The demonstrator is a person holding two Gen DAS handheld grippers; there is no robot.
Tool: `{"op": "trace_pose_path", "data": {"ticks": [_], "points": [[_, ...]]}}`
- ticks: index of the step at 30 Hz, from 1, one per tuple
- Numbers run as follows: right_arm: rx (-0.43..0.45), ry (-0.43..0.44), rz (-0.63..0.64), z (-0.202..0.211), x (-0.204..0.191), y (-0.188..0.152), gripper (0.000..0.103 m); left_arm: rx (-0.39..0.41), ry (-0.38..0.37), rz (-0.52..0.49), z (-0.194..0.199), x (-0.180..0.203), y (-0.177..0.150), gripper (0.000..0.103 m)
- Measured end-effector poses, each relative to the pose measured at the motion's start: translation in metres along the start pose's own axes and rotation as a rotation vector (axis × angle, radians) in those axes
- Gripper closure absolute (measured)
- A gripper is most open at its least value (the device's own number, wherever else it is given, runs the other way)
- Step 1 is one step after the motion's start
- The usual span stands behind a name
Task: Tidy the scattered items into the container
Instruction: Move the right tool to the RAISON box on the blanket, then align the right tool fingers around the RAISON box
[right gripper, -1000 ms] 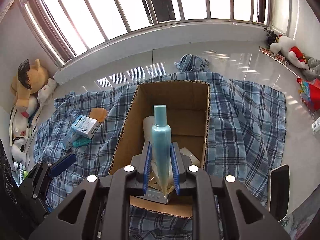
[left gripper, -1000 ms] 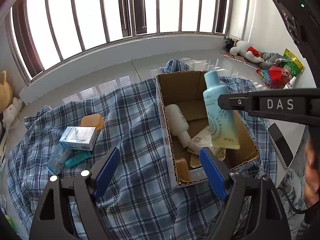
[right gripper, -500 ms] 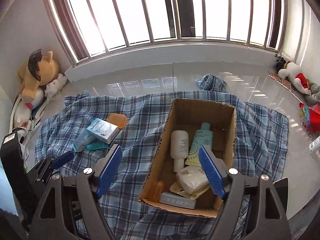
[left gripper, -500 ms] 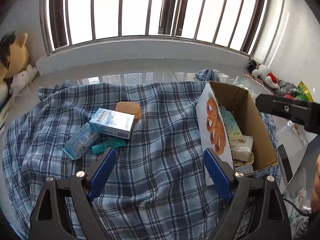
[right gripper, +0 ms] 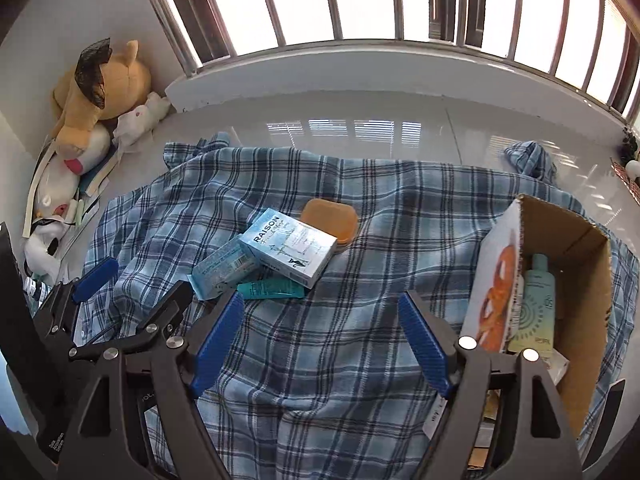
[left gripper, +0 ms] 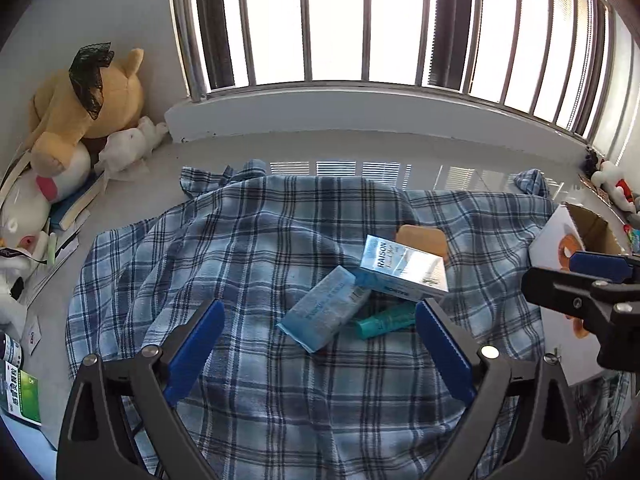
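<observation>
Scattered items lay in a small heap on the blue plaid blanket (left gripper: 256, 264) spread over the pale floor (right gripper: 360, 116) below the barred window. Uppermost was a silvery-blue RAISON carton (left gripper: 404, 270), tilted, one end resting across a pale blue box (left gripper: 322, 314). A teal tube (left gripper: 386, 320) lay flat just beside and partly under both, and an orange soap-like case (left gripper: 422, 238) sat behind the carton, touching it.

To the right of the heap, well apart from it, stood the cardboard box (right gripper: 588, 276) with a pretzel picture on its white outer wall. Inside it a light green bottle (right gripper: 538, 304) lay along the near wall, with other packets beneath that were too hidden to identify.

In its own view the left hand-held gripper (left gripper: 318, 350) was spread wide and held nothing, its blue pads (left gripper: 192, 350) framing the heap from the near side without touching it. The right hand-held gripper (right gripper: 320, 342) was likewise spread wide and empty, hovering over bare blanket between the heap and the cardboard box. From the right wrist view the left tool showed at the lower left, close to the pale blue box.

Stuffed toys (left gripper: 80, 108) were piled in the far left corner against the wall.
</observation>
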State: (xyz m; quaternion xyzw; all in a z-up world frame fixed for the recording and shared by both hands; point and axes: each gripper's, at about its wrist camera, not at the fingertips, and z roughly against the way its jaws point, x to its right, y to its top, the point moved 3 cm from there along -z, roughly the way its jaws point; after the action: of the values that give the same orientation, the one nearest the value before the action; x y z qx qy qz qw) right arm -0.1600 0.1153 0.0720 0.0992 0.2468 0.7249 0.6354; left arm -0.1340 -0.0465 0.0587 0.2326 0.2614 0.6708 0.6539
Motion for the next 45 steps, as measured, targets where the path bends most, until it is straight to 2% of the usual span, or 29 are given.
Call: {"op": "trace_pose_path", "data": {"ticks": [7,10,13,16,18,21,26,27,28,29,31,33,37,40,41,42,43,44,45], "points": [[-0.112,0.119,-0.197,-0.052,-0.003,0.015,0.024,-0.058,0.081,-0.030,-0.045,-0.023,-0.004,0.000],[-0.197,0.099,-0.234,-0.080,-0.007,0.021,0.024,-0.074,0.096,-0.062,-0.061,-0.025,-0.009,0.000],[-0.236,0.057,-0.259,-0.099,-0.005,0.024,0.024,-0.078,0.090,-0.088,-0.073,-0.022,-0.012,0.000],[-0.258,0.058,-0.292,-0.108,-0.002,0.026,0.024,-0.080,0.091,-0.112,-0.082,-0.019,-0.013,0.000],[-0.261,0.052,-0.266,-0.111,-0.005,0.028,0.024,-0.076,0.116,-0.129,-0.087,-0.018,-0.013,0.000],[-0.286,0.011,-0.191,-0.118,-0.013,0.027,0.024,-0.067,0.109,-0.131,-0.090,-0.018,-0.012,0.000],[-0.293,0.013,-0.186,-0.129,-0.013,0.023,0.024,-0.053,0.105,-0.129,-0.091,-0.019,-0.011,0.000],[-0.277,0.012,-0.179,-0.128,-0.013,0.022,0.026,-0.043,0.108,-0.126,-0.091,-0.019,-0.011,0.000],[-0.262,0.010,-0.168,-0.126,-0.013,0.022,0.037,-0.034,0.108,-0.121,-0.089,-0.020,-0.011,0.001],[-0.254,0.006,-0.154,-0.124,-0.014,0.021,0.055,-0.030,0.103,-0.120,-0.088,-0.020,-0.011,0.003],[-0.268,0.021,-0.126,-0.122,-0.017,0.018,0.071,-0.035,0.091,-0.121,-0.087,-0.020,-0.012,0.017],[-0.271,0.031,-0.094,-0.118,-0.020,0.015,0.076,-0.039,0.079,-0.117,-0.086,-0.021,-0.012,0.021],[-0.243,0.042,-0.037,-0.104,-0.028,0.011,0.088,-0.045,0.059,-0.111,-0.078,-0.023,-0.014,0.045],[-0.204,0.037,0.016,-0.092,-0.033,0.013,0.089,-0.050,0.025,-0.090,-0.073,-0.026,-0.013,0.049],[-0.176,0.005,0.045,-0.088,-0.034,0.016,0.087,-0.046,0.025,-0.087,-0.071,-0.027,-0.012,0.048],[-0.151,-0.032,0.070,-0.085,-0.034,0.018,0.082,-0.045,0.029,-0.089,-0.071,-0.027,-0.010,0.043],[-0.136,-0.069,0.091,-0.084,-0.033,0.021,0.060,-0.047,0.034,-0.095,-0.071,-0.027,-0.009,0.023],[-0.131,-0.088,0.105,-0.086,-0.033,0.024,0.025,-0.041,0.032,-0.098,-0.071,-0.027,-0.008,0.014],[-0.124,-0.080,0.113,-0.089,-0.034,0.027,0.014,-0.027,0.024,-0.100,-0.069,-0.027,-0.007,0.007]]}}
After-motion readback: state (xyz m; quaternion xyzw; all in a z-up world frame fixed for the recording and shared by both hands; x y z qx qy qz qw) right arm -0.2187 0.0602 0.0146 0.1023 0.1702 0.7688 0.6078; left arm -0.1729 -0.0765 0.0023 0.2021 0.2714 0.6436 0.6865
